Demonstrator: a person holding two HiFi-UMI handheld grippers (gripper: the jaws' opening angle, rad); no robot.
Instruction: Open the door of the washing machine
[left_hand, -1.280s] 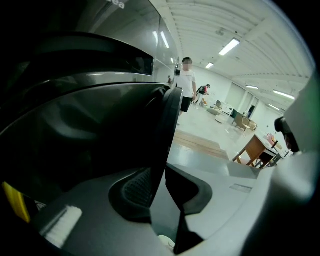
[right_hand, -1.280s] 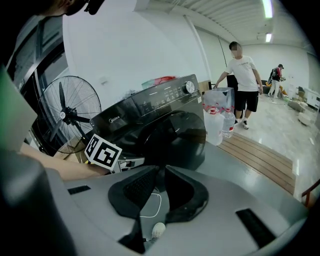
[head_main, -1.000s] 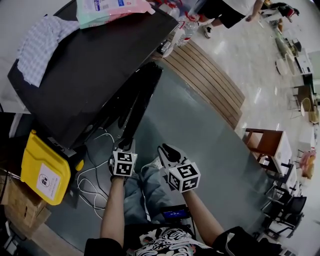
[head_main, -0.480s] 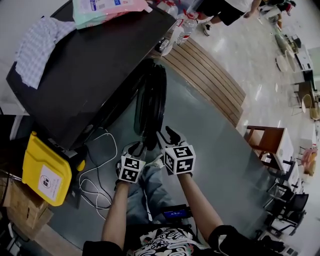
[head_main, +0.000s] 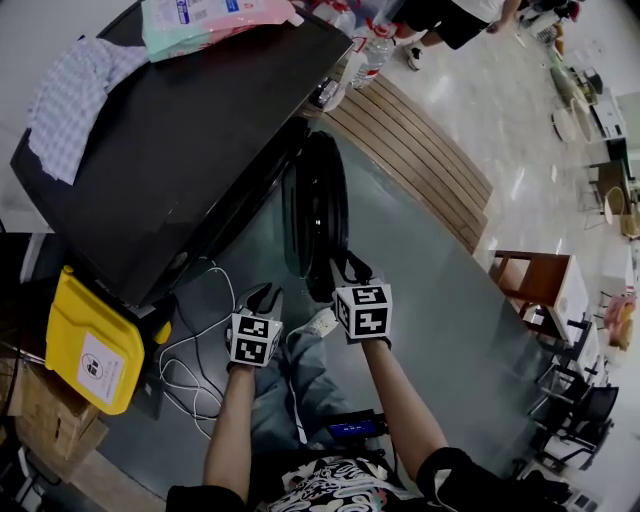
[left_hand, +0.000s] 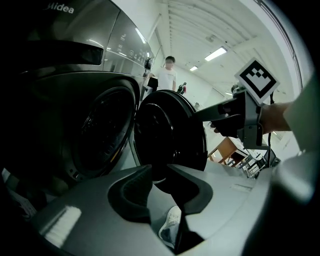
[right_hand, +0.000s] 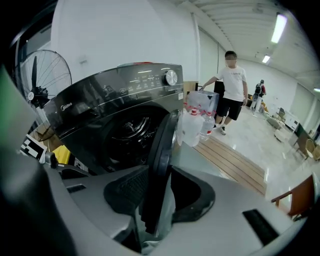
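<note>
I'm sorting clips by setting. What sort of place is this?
Probably a large public hall or showroom, not a home laundry. The washing machine stands beside wooden decking, and beyond it a wide polished floor runs on, with tables and chairs nearby.

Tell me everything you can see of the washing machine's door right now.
The door is a round, thick, dark porthole with a glossy black rim and a dark window that looks like glass or plastic. It hangs from the front of the washing machine and stands swung well out, leaving the drum opening uncovered. Its free edge sits between the jaws of the right claw, which are closing. A gap shows on one side, so it looks not yet firmly gripped. Nothing else touches it.
</note>
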